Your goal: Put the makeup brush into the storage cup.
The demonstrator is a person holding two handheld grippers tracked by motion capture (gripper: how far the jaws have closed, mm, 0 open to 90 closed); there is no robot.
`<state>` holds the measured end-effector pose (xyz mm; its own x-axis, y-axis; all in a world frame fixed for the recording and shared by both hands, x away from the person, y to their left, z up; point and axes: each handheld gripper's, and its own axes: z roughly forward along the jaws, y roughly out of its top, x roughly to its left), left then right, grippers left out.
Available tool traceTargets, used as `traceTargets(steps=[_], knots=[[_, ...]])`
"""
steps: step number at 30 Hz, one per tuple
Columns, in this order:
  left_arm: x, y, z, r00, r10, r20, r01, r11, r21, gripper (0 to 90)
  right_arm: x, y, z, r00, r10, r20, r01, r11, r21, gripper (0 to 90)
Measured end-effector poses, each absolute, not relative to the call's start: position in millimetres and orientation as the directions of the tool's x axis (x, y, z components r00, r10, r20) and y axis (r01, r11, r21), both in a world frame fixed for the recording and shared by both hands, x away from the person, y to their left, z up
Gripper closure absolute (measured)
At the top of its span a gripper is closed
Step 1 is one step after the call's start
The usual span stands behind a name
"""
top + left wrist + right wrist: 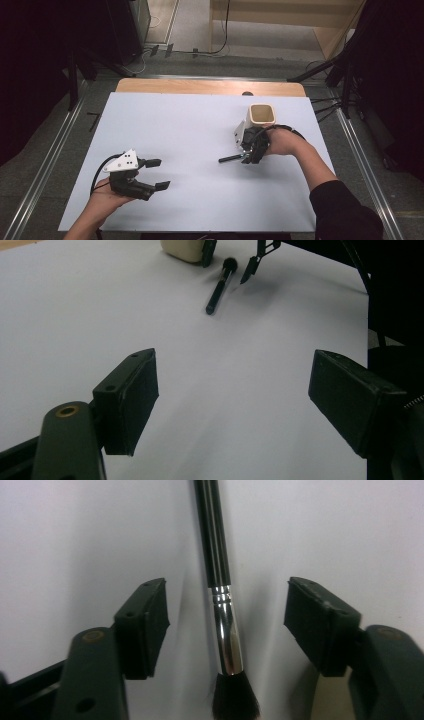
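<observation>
your left gripper (159, 174) is black, with a grey three-cornered plate (123, 161) on top dotted with small holes, and a black cable (100, 170) looping off its rear. its jaws are flat black blocks on arms with a brass-ringed pivot screw (66, 411). your right gripper (248, 156) is black with a pale panel. your right arm wears a black sleeve (345, 212).

A brush (220, 580) is laid flat on the table (190, 130), just in front of a cup (262, 115). It is flanked, untouched, by the right gripper (225, 625); the left gripper (157, 174) is held well apart at the table's near left.
</observation>
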<state>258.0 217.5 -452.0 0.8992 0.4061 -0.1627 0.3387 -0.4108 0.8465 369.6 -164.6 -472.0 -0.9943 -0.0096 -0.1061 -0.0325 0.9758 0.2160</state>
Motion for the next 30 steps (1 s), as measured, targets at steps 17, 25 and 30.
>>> traceTargets(steps=[17,25,30], knots=[[257.8,216.7,-452.2,0.901,0.402,-0.163,0.337,-0.414,0.846,20.6,378.8,-162.4,-481.2,-0.999,0.017,-0.034,0.011,0.984,0.180,55.3],[257.9,216.7,-452.3,0.900,0.403,-0.164,0.339,-0.413,0.845,20.7,378.7,-161.8,-480.5,-1.000,-0.016,-0.025,-0.021,0.983,0.180,67.3],[257.9,216.7,-452.3,0.901,0.403,-0.163,0.338,-0.414,0.845,20.7,378.3,-162.0,-480.1,-0.998,-0.051,-0.020,-0.054,0.982,0.183,77.6]])
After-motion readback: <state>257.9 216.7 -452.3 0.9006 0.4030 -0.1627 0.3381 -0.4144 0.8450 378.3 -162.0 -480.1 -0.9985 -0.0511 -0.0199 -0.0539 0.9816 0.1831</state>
